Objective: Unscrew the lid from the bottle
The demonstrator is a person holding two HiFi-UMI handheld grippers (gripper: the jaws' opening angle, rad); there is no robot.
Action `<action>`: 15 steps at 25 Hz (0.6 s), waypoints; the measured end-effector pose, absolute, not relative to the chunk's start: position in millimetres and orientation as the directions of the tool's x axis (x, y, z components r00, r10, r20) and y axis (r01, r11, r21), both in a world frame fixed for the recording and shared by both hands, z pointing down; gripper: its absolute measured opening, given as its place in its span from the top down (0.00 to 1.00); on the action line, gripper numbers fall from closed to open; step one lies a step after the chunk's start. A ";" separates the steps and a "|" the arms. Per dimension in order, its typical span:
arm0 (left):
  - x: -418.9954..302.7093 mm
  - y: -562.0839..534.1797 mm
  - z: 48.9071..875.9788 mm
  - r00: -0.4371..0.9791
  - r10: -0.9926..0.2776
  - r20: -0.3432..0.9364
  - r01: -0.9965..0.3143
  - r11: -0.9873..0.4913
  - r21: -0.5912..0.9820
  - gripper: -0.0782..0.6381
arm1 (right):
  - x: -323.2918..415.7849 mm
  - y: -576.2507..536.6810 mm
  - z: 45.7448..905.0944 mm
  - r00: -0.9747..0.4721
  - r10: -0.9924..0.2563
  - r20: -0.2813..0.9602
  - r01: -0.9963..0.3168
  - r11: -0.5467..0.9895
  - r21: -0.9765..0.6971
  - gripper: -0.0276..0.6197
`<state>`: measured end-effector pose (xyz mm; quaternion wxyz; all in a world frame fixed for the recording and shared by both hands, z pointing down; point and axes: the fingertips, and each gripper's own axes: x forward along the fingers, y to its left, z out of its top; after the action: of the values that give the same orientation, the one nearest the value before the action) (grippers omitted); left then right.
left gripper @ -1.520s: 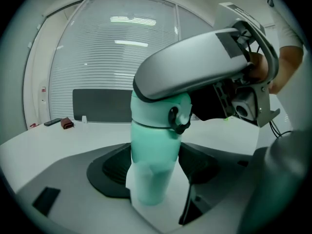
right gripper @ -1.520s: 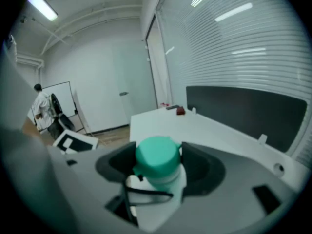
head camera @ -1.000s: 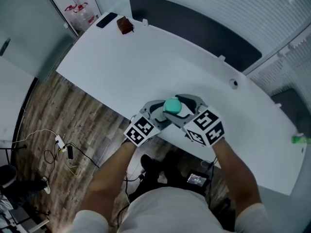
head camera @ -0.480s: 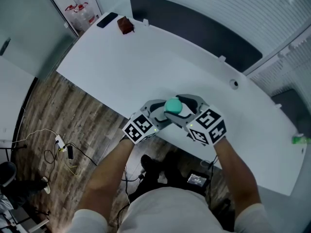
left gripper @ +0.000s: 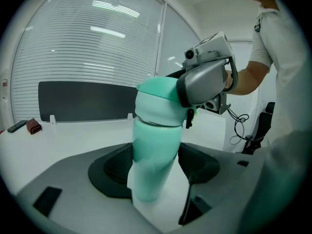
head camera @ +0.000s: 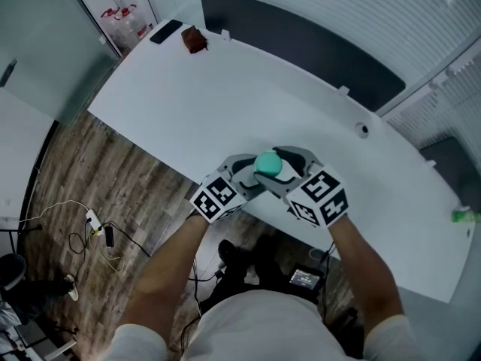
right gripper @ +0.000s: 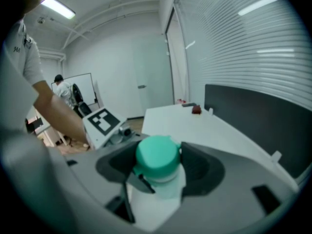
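At the white desk (head camera: 225, 89) edge, left gripper (left gripper: 153, 167) fingers (left gripper: 113, 165) clamp the teal bottle (left gripper: 152, 150), right gripper (right gripper: 158, 165) fingers (right gripper: 202, 167) its lid (right gripper: 157, 154)

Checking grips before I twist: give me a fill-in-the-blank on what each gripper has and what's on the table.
The left gripper is shut on the mint-green ___.
The right gripper is shut on its ___.
Far across the white table, a brown object lies beside a black ___.
Missing words: bottle; lid; phone.
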<state>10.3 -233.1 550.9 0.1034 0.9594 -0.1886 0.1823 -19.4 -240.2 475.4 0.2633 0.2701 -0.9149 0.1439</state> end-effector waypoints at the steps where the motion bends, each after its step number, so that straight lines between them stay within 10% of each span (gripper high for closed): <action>1: 10.3 -232.9 550.7 0.862 -0.324 0.389 -0.401 -0.907 0.132 0.47 | -19.3 -240.1 475.1 -0.713 -0.421 0.561 -0.572 0.811 -0.119 0.50; 15: 10.8 -233.0 552.4 0.863 -0.326 0.386 -0.403 -0.905 0.138 0.47 | -18.1 -240.3 474.9 -0.711 -0.417 0.566 -0.568 0.815 -0.114 0.50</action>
<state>10.8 -233.0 552.4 0.1078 0.9591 -0.1900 0.1799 -18.1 -240.3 474.9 0.2681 0.2694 -0.9141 0.1412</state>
